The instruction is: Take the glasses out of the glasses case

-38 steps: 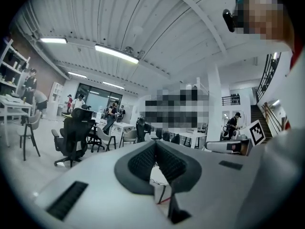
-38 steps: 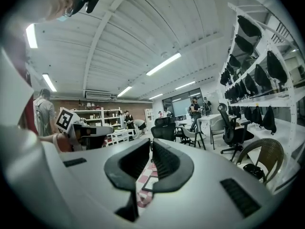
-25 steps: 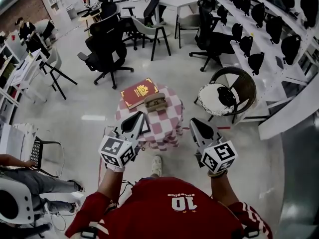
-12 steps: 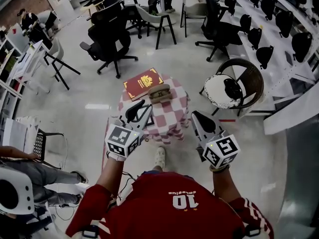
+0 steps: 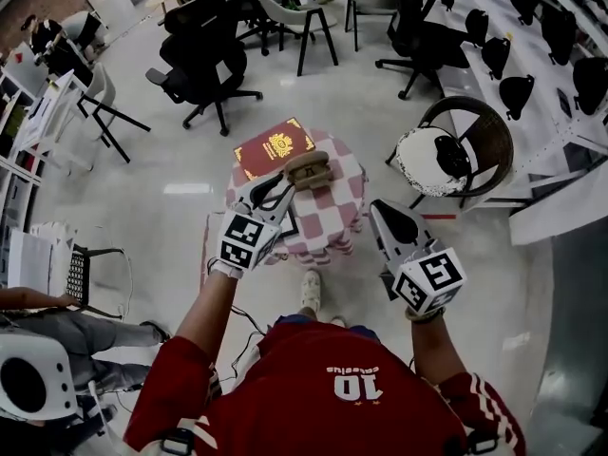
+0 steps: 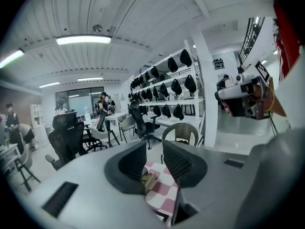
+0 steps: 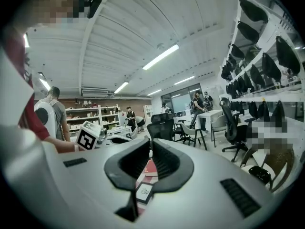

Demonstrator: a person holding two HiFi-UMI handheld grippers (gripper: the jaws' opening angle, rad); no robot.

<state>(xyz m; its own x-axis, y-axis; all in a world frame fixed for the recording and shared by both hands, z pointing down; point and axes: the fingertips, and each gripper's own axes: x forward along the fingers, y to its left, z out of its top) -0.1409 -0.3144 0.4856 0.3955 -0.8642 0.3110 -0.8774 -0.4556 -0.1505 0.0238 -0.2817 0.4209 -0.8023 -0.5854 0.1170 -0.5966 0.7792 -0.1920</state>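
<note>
The glasses case is lying closed toward the far edge of the small checkered table, its left end just beside a red book that is sitting at the far left edge. The left gripper is hovering over the table's left side, pointing at the case with its jaws a little apart and empty. The right gripper is hanging off the right edge, its jaws drawn nearly together on nothing.

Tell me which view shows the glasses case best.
The head view: the glasses case is seen whole from above, lying on the checked table. The left gripper view shows only a sliver of it; the right gripper view does not show it.
</note>
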